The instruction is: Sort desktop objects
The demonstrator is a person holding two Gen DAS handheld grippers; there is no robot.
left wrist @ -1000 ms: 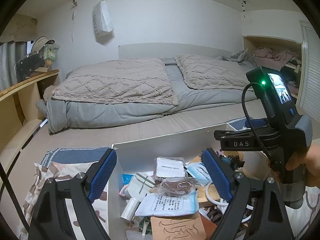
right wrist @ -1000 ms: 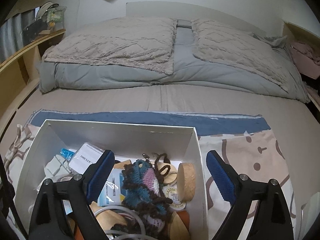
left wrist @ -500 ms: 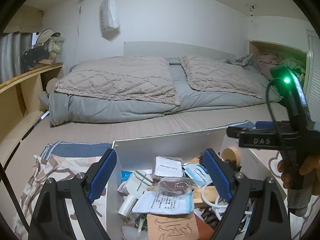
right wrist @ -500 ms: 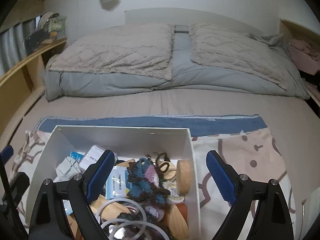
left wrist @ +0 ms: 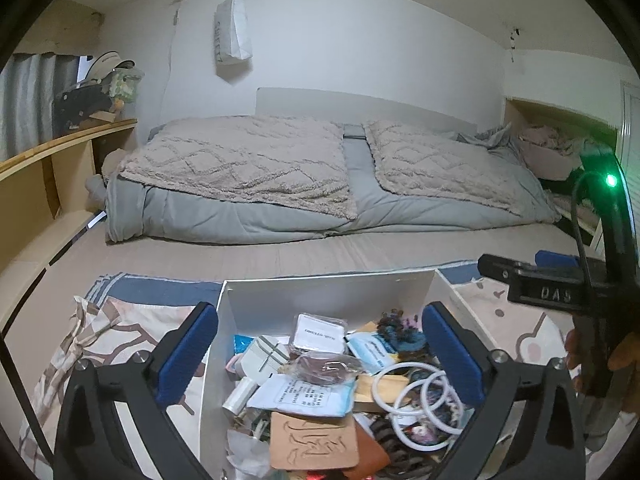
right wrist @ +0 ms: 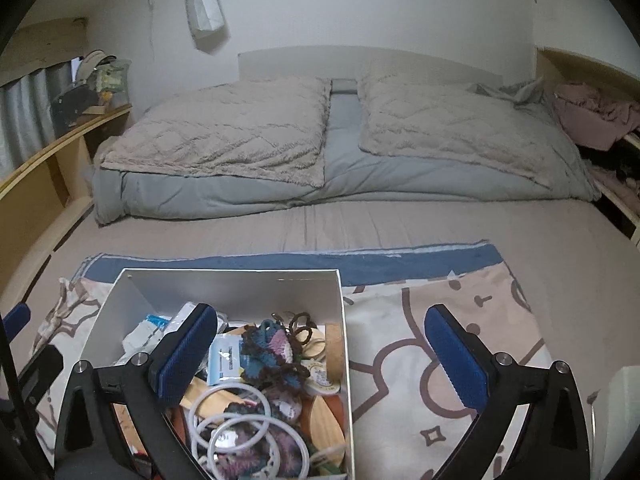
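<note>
Nearest, the left gripper (left wrist: 320, 354) and right gripper (right wrist: 320, 354) both hover wide and empty over the white box (left wrist: 320, 292), which sits crammed with loose objects on a patterned cloth (right wrist: 440, 320) spread on the bed (right wrist: 400, 220). The white cable coil (right wrist: 244, 432) lies tangled with the crocheted pouch (right wrist: 268, 348), so a careless pinch would likely drag several things out together. The box could also slide or tip on the soft cloth.

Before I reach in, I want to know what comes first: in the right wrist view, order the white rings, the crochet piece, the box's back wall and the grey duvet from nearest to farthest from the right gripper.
1. White rings: lowest in the box, by the right gripper's left finger.
2. Crochet piece: mid-box, just beyond.
3. Box's back wall: behind the clutter.
4. Grey duvet: far up the bed.
</note>
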